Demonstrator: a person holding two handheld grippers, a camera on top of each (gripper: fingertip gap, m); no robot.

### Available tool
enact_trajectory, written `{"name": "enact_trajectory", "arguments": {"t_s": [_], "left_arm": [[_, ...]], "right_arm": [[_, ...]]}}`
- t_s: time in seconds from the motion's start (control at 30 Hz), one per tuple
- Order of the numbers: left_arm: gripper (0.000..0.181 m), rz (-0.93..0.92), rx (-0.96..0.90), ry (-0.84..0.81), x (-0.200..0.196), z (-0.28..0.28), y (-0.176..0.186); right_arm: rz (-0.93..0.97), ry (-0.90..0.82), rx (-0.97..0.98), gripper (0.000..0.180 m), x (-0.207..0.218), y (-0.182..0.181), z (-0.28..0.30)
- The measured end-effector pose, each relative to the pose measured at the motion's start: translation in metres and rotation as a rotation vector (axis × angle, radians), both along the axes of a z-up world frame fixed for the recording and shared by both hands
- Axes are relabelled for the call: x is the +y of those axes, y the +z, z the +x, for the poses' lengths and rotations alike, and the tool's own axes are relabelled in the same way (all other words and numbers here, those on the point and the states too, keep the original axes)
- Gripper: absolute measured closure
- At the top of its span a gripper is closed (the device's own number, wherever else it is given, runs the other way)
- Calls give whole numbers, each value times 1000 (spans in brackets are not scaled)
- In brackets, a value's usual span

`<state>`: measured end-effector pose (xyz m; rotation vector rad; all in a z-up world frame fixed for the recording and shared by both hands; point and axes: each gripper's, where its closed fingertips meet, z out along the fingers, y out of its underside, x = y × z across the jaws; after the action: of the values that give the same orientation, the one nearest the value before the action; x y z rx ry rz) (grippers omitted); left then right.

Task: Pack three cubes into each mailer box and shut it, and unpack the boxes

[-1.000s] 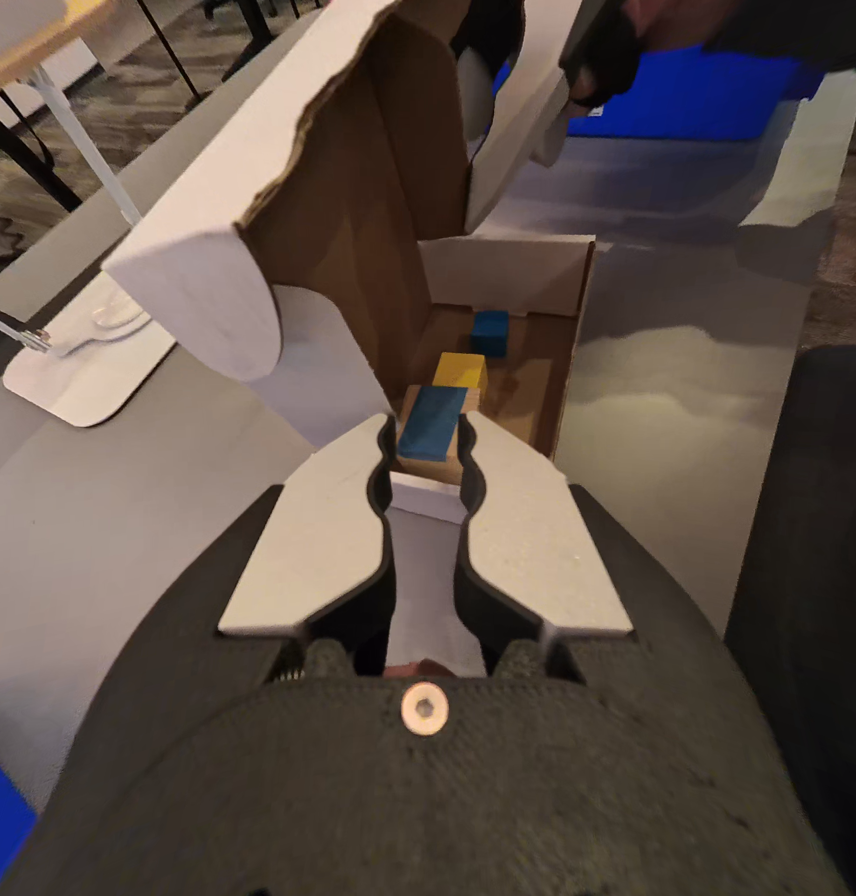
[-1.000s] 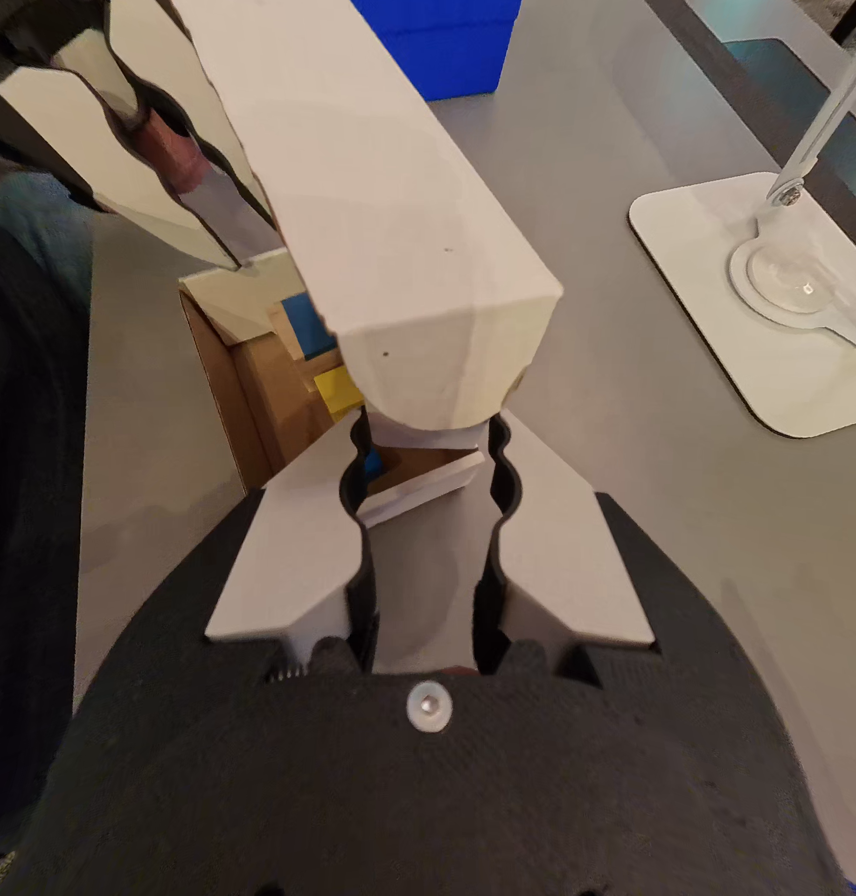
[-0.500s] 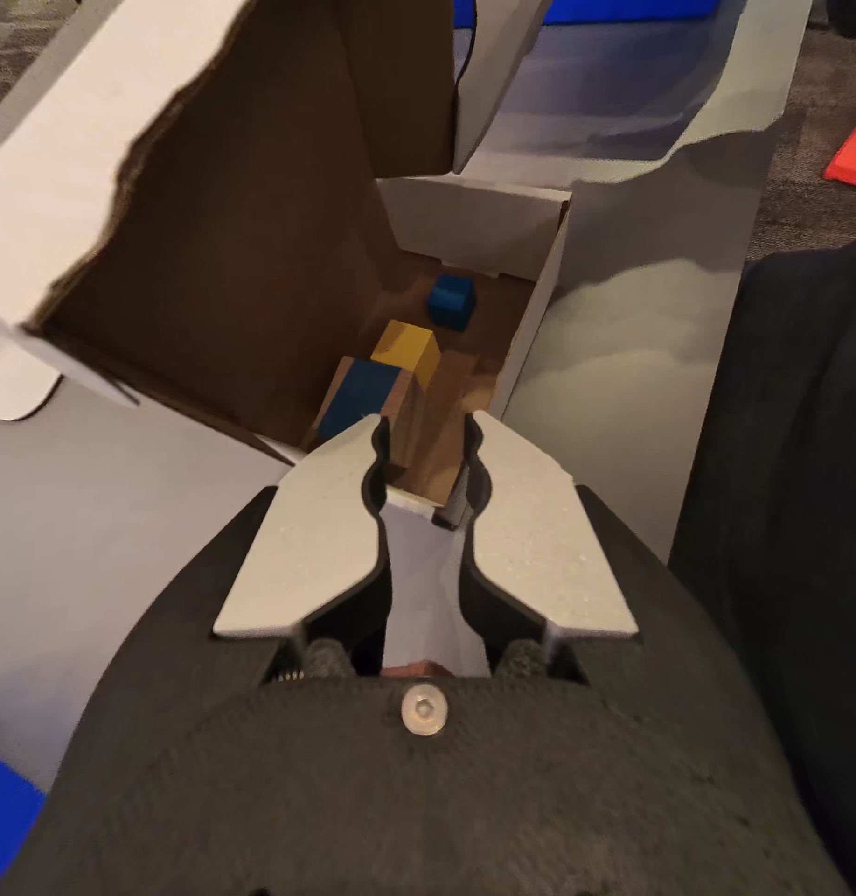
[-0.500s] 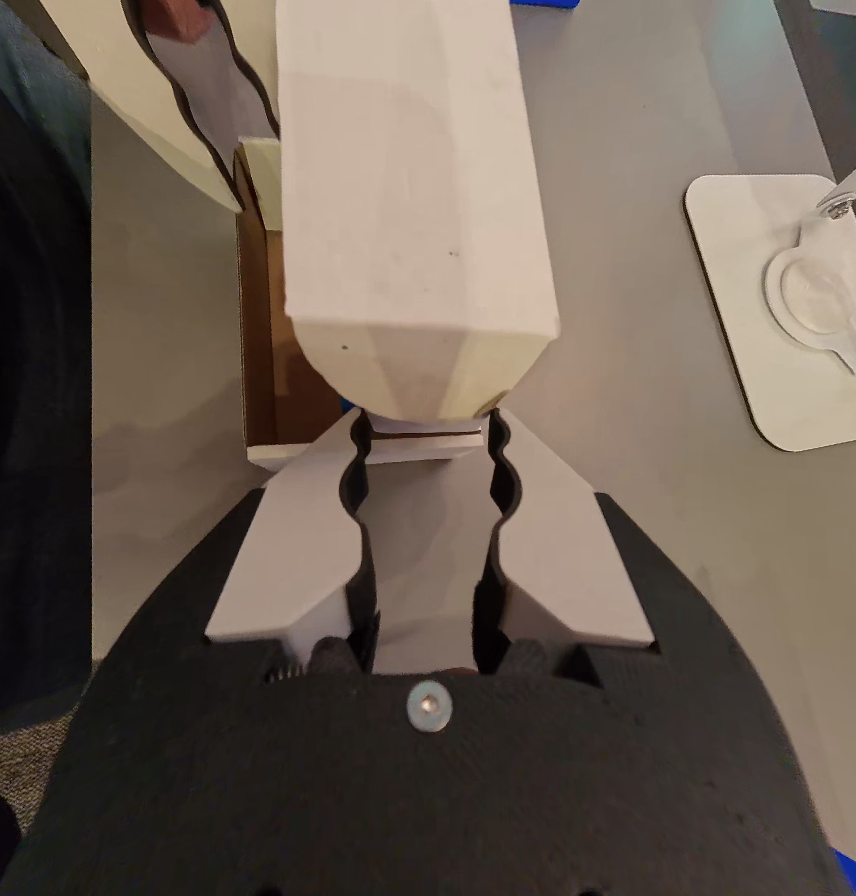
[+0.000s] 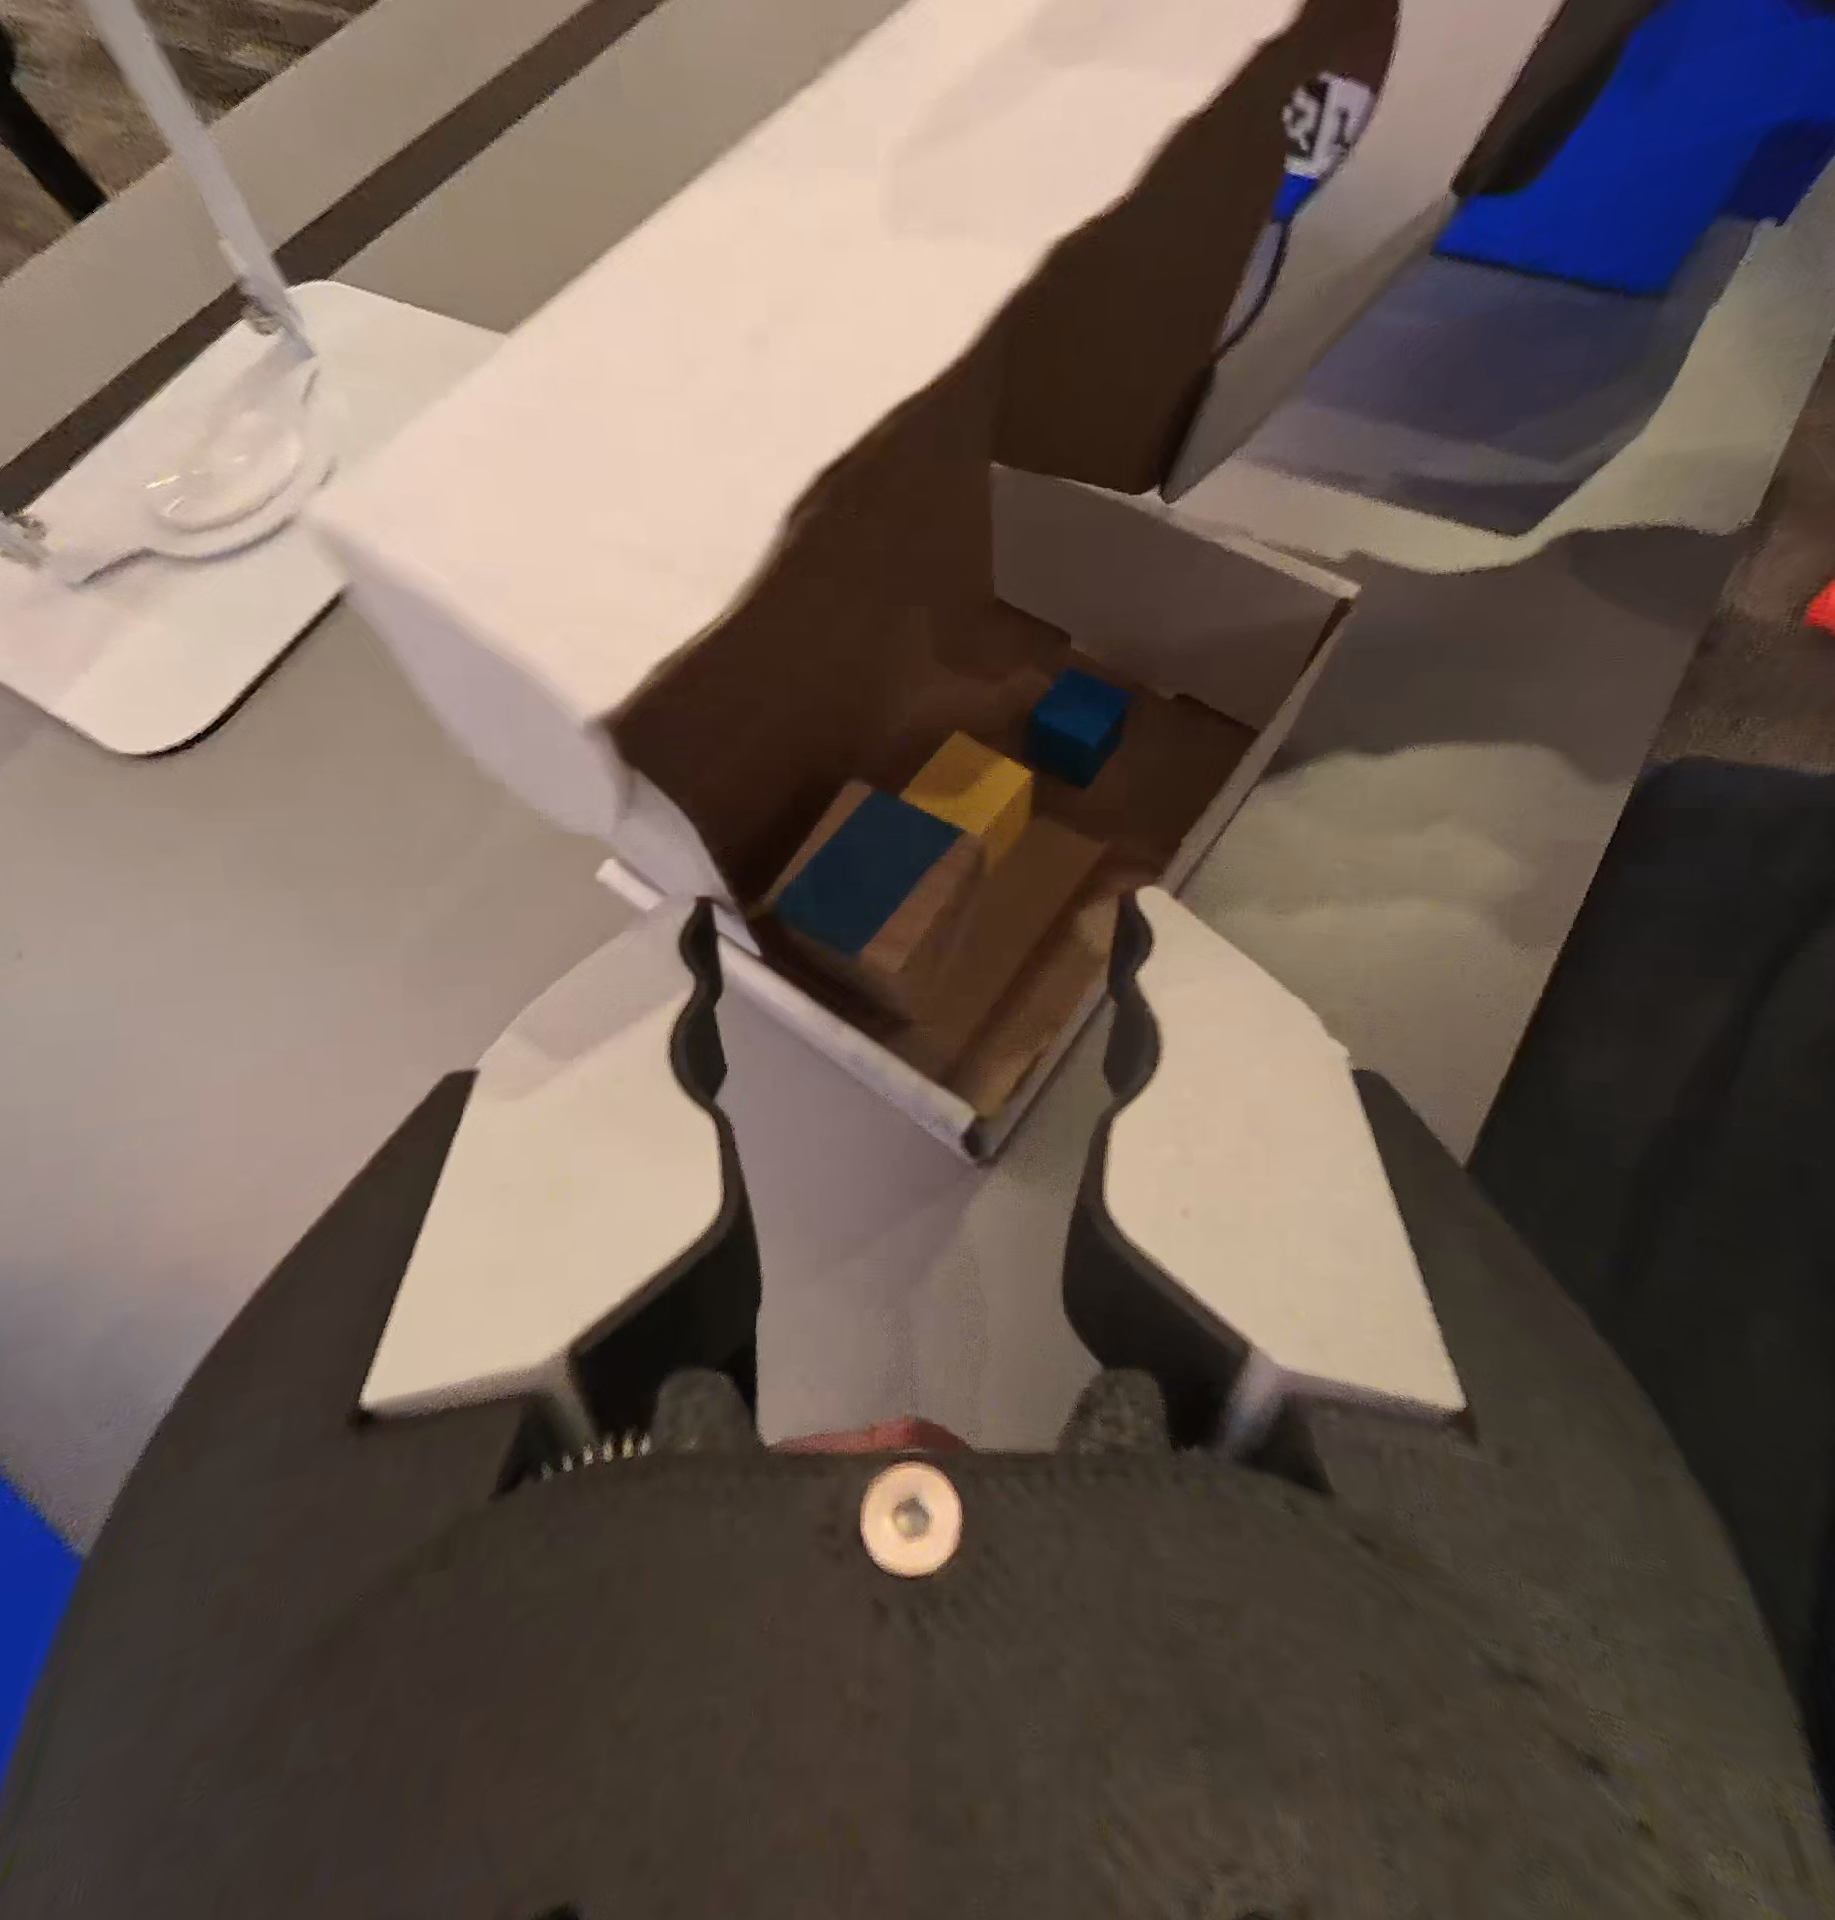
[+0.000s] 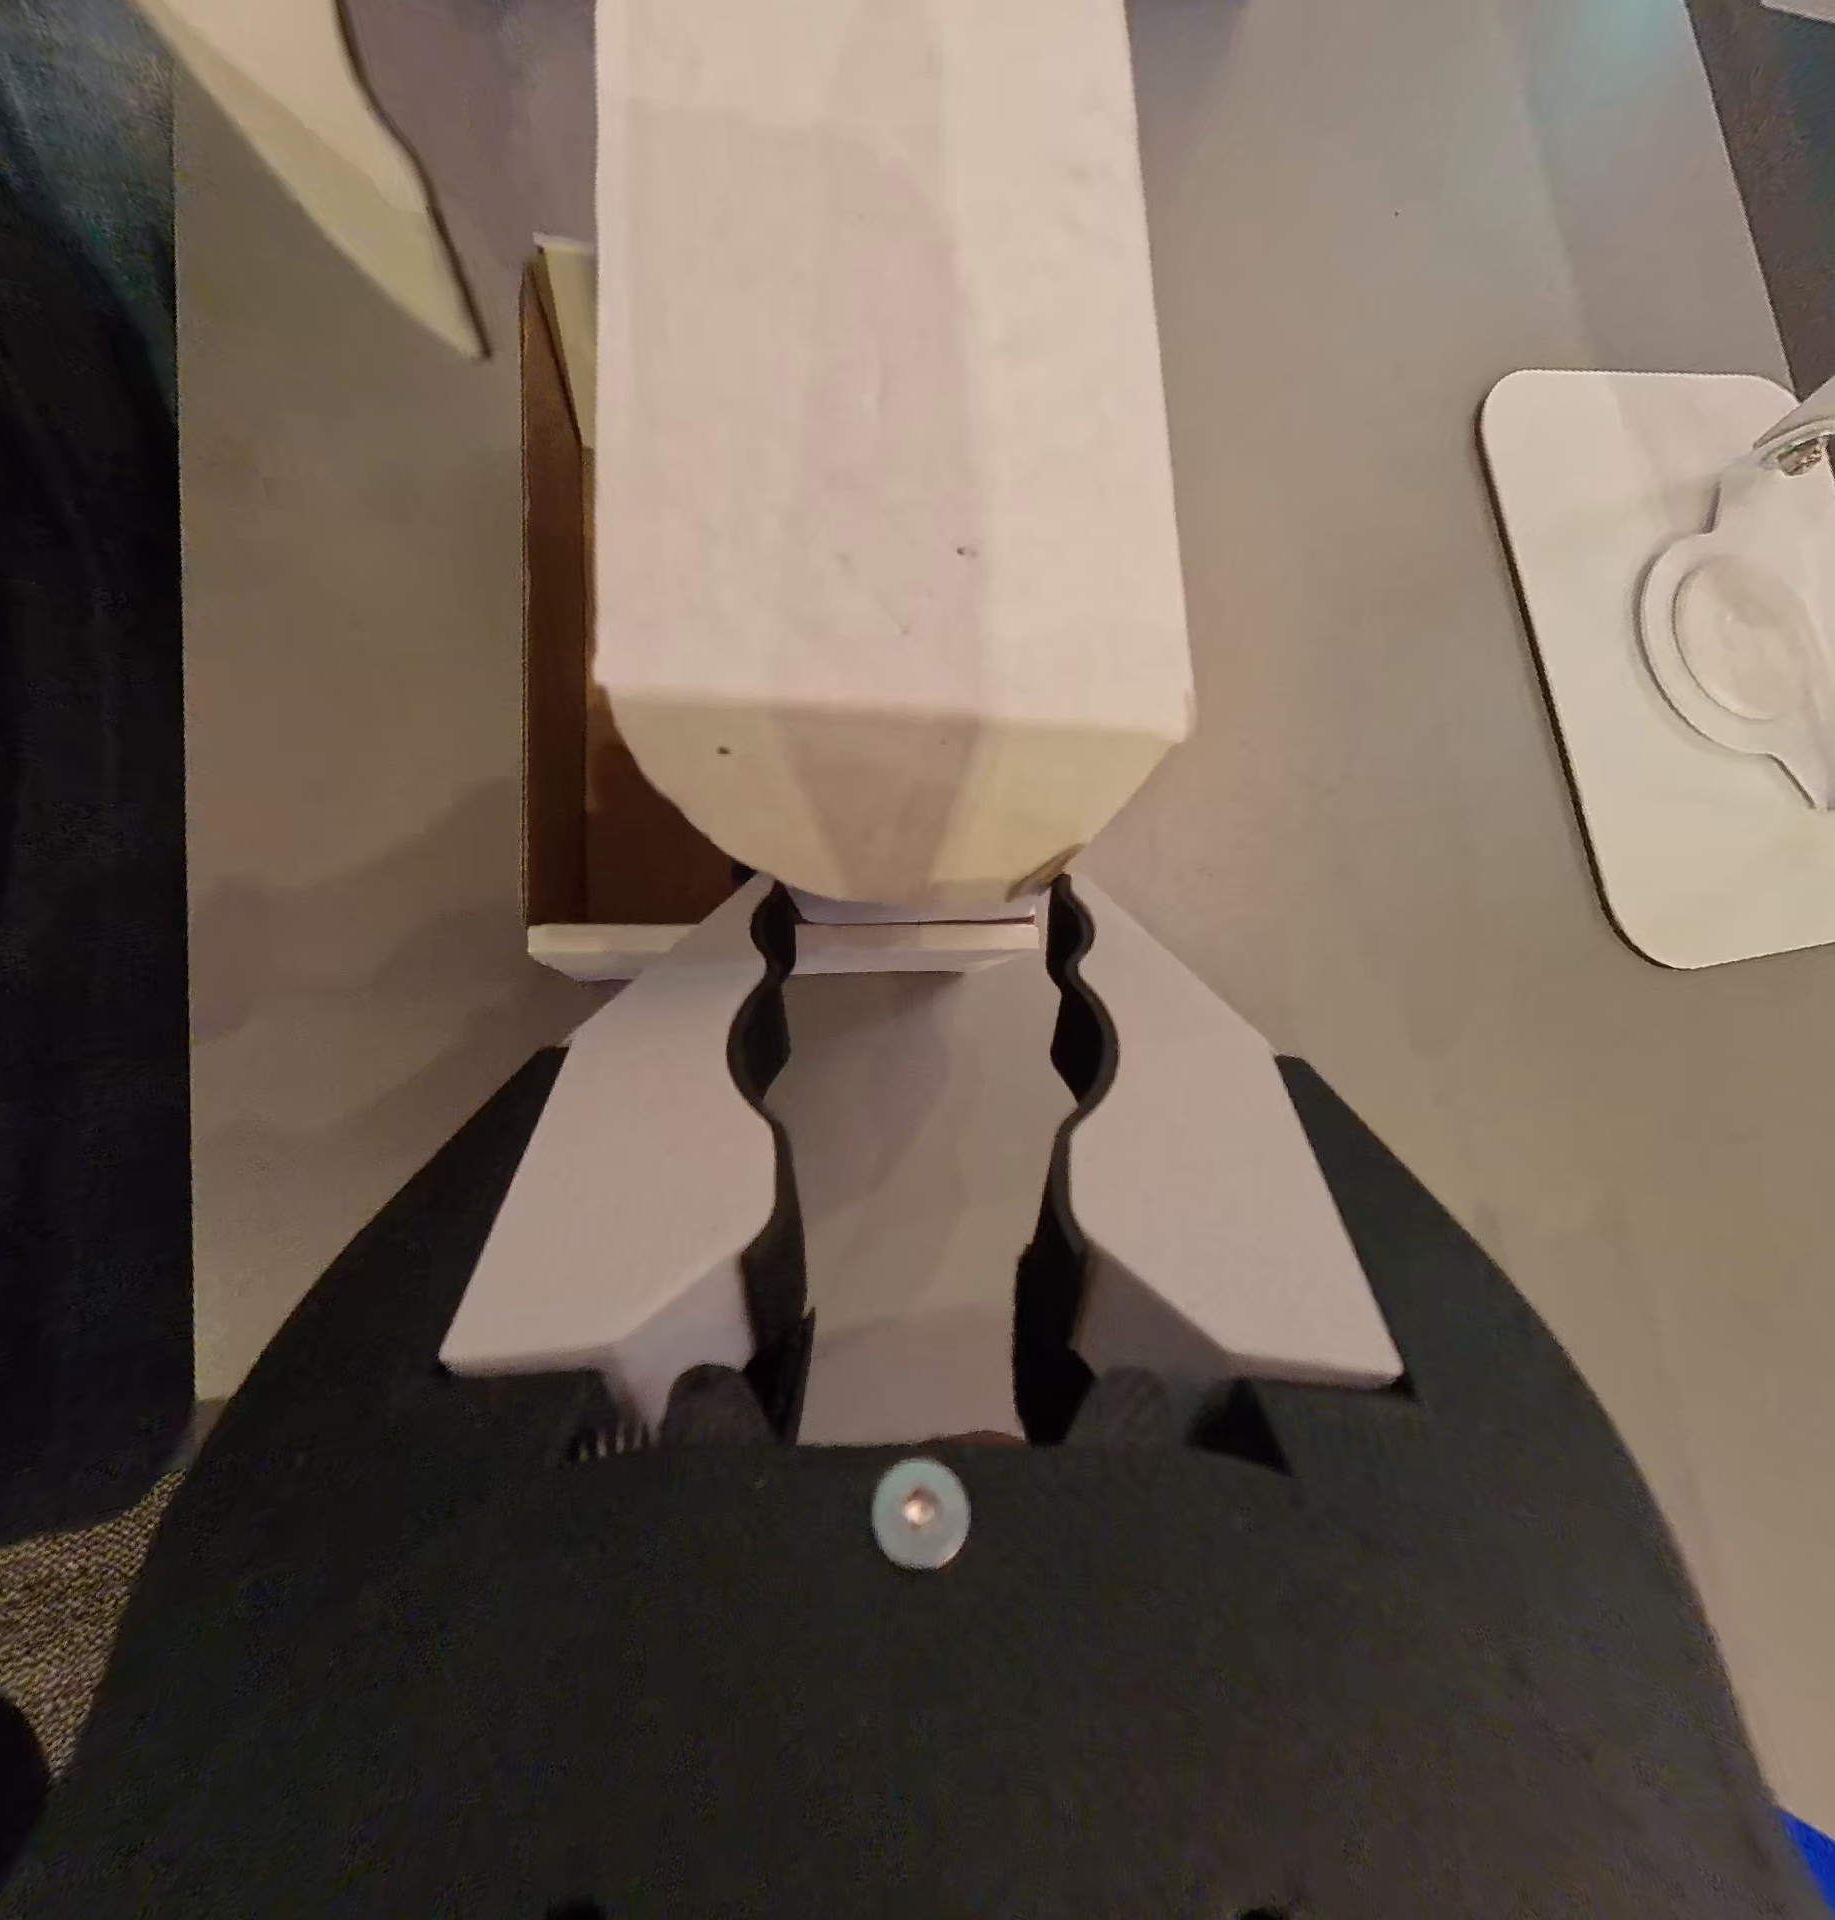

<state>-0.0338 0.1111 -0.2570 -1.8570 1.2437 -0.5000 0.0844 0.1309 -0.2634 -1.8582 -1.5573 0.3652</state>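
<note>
Mailer box (image 5: 1245, 769) sits on the grey table (image 5: 217, 987), white outside, brown inside, its lid (image 5: 747, 343) raised and leaning over the open tray. Three cubes lie on the box floor in a rough row: a large blue-topped wooden cube (image 5: 871, 883) nearest the left wrist camera, a yellow cube (image 5: 980, 795) touching it behind, and a small blue cube (image 5: 1077, 724) a little farther back, apart from the yellow one.

Left gripper (image 5: 918, 935): fingers spread wide, nothing between them; the near corner of the box lies in the gap, and whether either finger touches the cardboard cannot be told.

Right gripper (image 6: 918, 894): fingers parted, gripping nothing. Seen from the right wrist, the folded front flap of the lid (image 6: 892, 436) hangs just above the fingertips, over the end wall of the box (image 6: 580, 940); contact cannot be told. A strip of brown interior shows left of the lid.

Left gripper's pale finger (image 6: 321, 145) shows at upper left of the right wrist view.

White lamp base (image 6: 1671, 675) rests on the table, well apart from the box. Blue bin (image 5: 1619, 156) beyond the far end.
</note>
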Motion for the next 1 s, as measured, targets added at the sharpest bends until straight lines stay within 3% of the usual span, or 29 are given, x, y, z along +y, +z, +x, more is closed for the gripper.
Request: {"name": "enact_trajectory", "arguments": {"t_s": [0.17, 0.37, 0.57, 0.73, 1.0], "left_arm": [[95, 67, 123, -33, -9, 3, -15], [101, 43, 156, -55, -17, -7, -20], [101, 46, 212, -53, -19, -13, -26], [100, 88, 187, -17, -13, -23, -7], [98, 84, 76, -22, 1, -19, 27]], "right_arm": [[-19, 11, -38, 130, -4, -6, -1], [-81, 41, -65, 129, -15, -11, -1], [-130, 58, -102, 117, -25, -13, 1], [-126, 60, -94, 99, -31, 1, 0], [-74, 57, -13, 124, -34, 30, -19]]}}
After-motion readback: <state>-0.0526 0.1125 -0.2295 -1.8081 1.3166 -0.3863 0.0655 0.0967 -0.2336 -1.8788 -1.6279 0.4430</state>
